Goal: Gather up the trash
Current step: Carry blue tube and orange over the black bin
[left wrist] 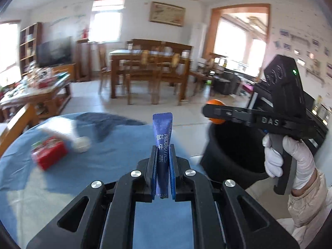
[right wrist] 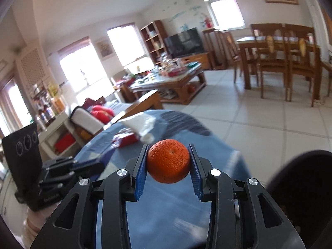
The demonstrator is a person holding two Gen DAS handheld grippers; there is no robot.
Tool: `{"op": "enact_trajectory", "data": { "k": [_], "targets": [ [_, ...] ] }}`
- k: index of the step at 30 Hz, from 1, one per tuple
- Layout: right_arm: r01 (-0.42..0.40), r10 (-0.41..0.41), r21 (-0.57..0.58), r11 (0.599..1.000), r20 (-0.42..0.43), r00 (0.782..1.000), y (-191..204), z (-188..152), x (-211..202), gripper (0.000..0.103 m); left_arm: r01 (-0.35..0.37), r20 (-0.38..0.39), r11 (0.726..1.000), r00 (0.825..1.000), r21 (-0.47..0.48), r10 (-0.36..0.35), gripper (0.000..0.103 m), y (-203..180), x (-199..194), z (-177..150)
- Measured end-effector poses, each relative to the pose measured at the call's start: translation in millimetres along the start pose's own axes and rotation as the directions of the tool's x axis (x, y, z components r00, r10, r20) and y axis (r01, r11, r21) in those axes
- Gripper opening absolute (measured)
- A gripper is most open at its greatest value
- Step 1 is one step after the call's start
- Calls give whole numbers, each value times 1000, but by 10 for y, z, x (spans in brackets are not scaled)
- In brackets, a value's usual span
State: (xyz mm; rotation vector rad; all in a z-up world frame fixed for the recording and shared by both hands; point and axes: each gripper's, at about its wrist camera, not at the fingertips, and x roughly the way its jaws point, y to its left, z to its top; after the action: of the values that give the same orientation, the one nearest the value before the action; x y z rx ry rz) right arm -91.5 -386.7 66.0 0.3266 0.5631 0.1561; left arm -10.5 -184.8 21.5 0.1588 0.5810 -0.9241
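My left gripper (left wrist: 162, 151) is shut on a blue probiotics sachet (left wrist: 162, 143) that stands upright between its pads, above the blue tablecloth (left wrist: 83, 172). In the right wrist view my right gripper (right wrist: 168, 151) is shut on an orange mandarin (right wrist: 168, 161). The left wrist view shows that same right gripper (left wrist: 215, 114), held by a white-gloved hand (left wrist: 290, 157), with the mandarin (left wrist: 216, 112) over the rim of a black bin (left wrist: 232, 155). The bin's edge (right wrist: 300, 191) also shows at the lower right of the right wrist view, and the left gripper body (right wrist: 62, 172) at its lower left.
A red packet (left wrist: 48, 152) and a crumpled white tissue (left wrist: 81, 143) lie blurred on the tablecloth to the left. Beyond the table are a tiled floor, a cluttered coffee table (right wrist: 172, 83), a wooden dining set (left wrist: 149, 70) and a television (left wrist: 55, 50).
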Motion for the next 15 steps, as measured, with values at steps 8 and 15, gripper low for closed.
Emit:
{"op": "enact_trajectory", "data": {
  "k": [8,15],
  "targets": [
    [96,-105,142,985,58,993,-812,-301,-772,37,163,-53,982,986,95,-158,10,-847,636,-15],
    [145,-165,255,956,60,984,-1389,-617,-1097,37,240,-105,958,968,153,-226,10,-1362,976,-95]
  ]
}}
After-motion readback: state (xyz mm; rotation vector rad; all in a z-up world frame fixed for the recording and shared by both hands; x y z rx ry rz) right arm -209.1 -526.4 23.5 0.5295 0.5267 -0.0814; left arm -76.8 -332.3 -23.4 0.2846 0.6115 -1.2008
